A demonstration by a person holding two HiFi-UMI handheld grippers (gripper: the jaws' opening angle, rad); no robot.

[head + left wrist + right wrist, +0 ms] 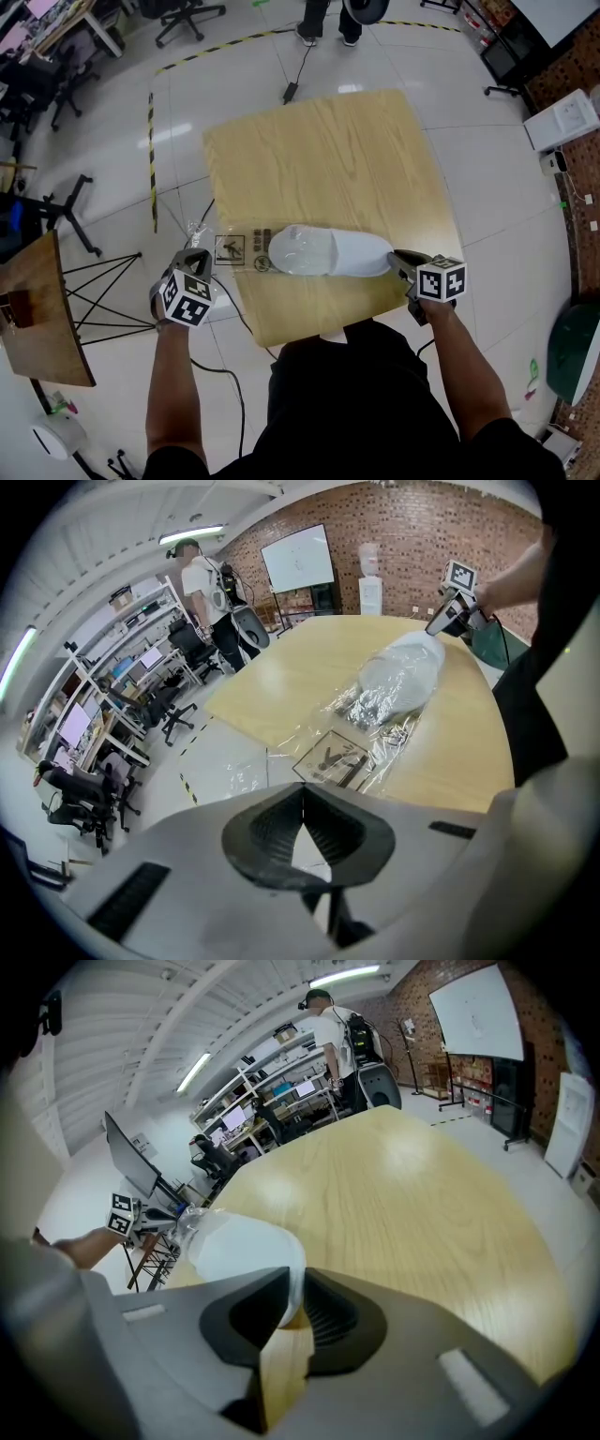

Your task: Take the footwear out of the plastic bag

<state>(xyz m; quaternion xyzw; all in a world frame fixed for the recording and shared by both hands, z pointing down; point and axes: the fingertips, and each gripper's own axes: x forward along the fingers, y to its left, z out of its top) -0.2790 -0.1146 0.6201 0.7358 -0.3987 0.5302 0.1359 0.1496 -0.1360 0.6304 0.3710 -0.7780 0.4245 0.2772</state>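
Observation:
A white slipper [328, 251] lies across the near part of the wooden table [319, 159], its left end still inside a clear plastic bag [239, 248]. At the table's left edge my left gripper [195, 260] is shut on the bag's loose end, and the film [337, 757] stretches from its jaws [301, 789] toward the slipper [403, 672]. My right gripper [398, 258] is at the slipper's right end, shut on its white edge [244, 1246], which sits between the jaws [289, 1283]. The left gripper [141, 1222] shows beyond the slipper.
A person [328, 19] stands beyond the table's far edge, near a cable [295, 84] on the floor. Black stand legs [94, 281] and a small wooden board [37, 309] are at my left. Office chairs [187, 14] and yellow-black floor tape [152, 159] lie further off.

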